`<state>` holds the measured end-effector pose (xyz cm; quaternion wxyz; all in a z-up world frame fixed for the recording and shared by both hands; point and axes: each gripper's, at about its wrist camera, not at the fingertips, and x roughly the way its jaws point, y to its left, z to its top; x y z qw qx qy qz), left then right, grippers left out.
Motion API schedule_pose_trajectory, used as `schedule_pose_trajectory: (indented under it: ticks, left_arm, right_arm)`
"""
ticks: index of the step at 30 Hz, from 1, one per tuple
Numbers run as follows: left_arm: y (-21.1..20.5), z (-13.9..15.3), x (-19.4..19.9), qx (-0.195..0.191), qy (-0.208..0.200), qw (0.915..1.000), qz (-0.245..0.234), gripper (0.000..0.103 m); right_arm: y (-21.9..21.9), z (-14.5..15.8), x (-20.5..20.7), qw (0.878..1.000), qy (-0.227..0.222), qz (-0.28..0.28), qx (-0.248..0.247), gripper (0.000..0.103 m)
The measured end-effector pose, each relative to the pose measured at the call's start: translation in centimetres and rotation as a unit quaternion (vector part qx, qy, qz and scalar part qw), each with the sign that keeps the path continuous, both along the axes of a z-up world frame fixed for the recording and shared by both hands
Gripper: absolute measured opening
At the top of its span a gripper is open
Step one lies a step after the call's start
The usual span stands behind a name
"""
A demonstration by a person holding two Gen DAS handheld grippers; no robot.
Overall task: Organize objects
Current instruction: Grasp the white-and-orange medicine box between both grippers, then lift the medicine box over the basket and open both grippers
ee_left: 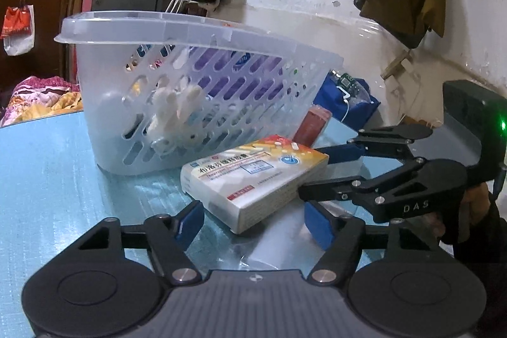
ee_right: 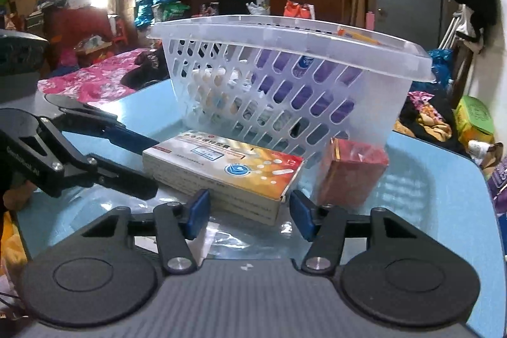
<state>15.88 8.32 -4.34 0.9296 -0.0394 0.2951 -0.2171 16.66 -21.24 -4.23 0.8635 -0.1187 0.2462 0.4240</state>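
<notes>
White-and-orange cardboard medicine box (ee_left: 253, 179) flat on blue table (ee_left: 63, 179), against the basket | left tongs (ee_left: 253, 224) wide, box just ahead | right tongs (ee_right: 248, 216) wide, box corner between pads | translucent slotted plastic basket (ee_left: 177, 91) holds purple and white items | red box (ee_right: 351, 173) beside it.

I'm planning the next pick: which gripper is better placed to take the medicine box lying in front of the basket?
Right, probably. The right gripper has open jaws either side of the medicine box end. The left gripper is open too, but meets the box corner-on. Neither grips it yet.
</notes>
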Motion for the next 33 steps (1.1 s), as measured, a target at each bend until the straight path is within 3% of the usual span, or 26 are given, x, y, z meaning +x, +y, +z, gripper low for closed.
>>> schedule_pose_trajectory:
  ticks: [6,13,26,33]
  left_arm:
    - [-0.2,0.0,0.6,0.014,-0.004,0.9998,0.012,0.073]
    - [-0.1,0.1,0.9,0.024,-0.002,0.9993,0.029,0.048]
    - [-1.7,0.9,-2.5,0.048,-0.065,0.9961,0.034,0.045]
    - [-2.3,2.1,-6.1,0.041,-0.129,0.9901,0.037,0.045]
  right_arm:
    - [-0.3,0.0,0.8,1.0,0.004,0.016,0.003,0.059]
    - [-0.4,0.1,0.4,1.0,-0.014,0.018,0.004,0.058]
    - [-0.8,0.5,-2.7,0.997,-0.076,0.005,0.006,0.056]
    - [-1.2,1.8,-6.1,0.991,-0.134,-0.008,0.027,0.056]
